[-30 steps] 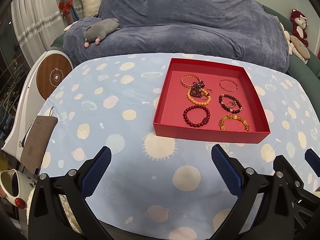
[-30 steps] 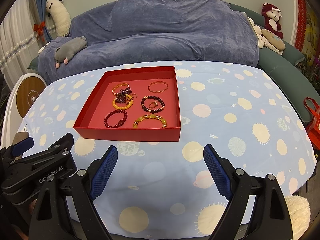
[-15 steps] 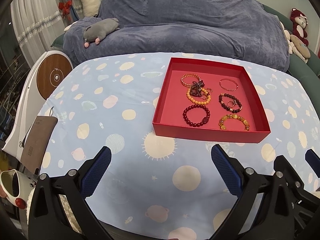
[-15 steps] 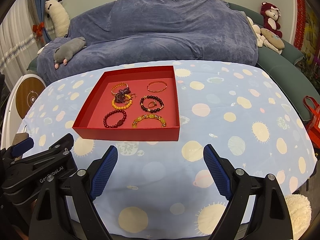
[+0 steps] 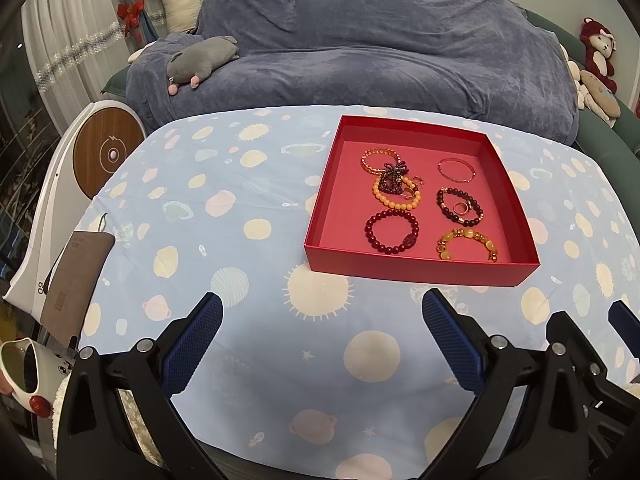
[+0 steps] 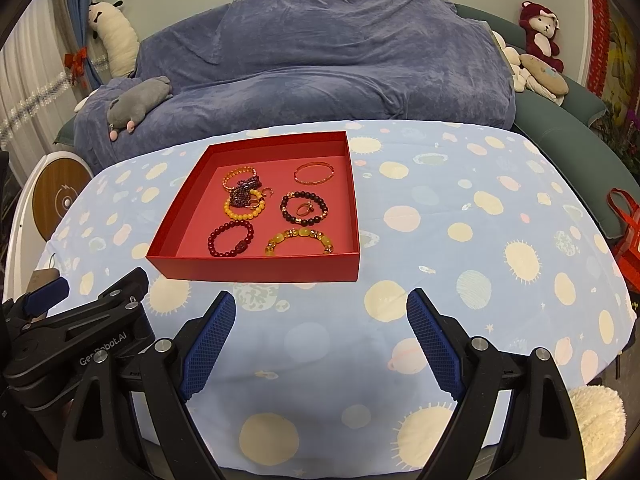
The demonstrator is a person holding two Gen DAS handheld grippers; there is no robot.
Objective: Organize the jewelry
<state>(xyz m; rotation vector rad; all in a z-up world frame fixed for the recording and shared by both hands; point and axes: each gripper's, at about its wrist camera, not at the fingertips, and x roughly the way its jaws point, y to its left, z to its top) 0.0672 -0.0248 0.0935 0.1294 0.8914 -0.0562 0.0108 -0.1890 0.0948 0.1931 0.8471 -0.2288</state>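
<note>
A shallow red box (image 5: 416, 270) (image 6: 256, 270) sits on the table with several bracelets inside. Among them are a dark red bead bracelet (image 5: 391, 232) (image 6: 231, 239), a yellow stone bracelet (image 5: 466, 243) (image 6: 300, 240), a black bead bracelet (image 5: 459, 206) (image 6: 304, 209) with a ring inside it, an orange bead bracelet (image 5: 396, 195), and a thin gold bangle (image 5: 456, 169) (image 6: 314, 173). My left gripper (image 5: 322, 314) hovers open short of the box's near wall. My right gripper (image 6: 320, 312) is open too, just in front of the box. Nothing is between either pair of fingers.
The table wears a light blue cloth with planet prints (image 5: 240, 240). A blue-covered sofa (image 6: 320, 60) with soft toys runs behind it. A brown pouch (image 5: 76, 276) lies at the table's left edge. A red bag (image 6: 628, 240) stands off the right side.
</note>
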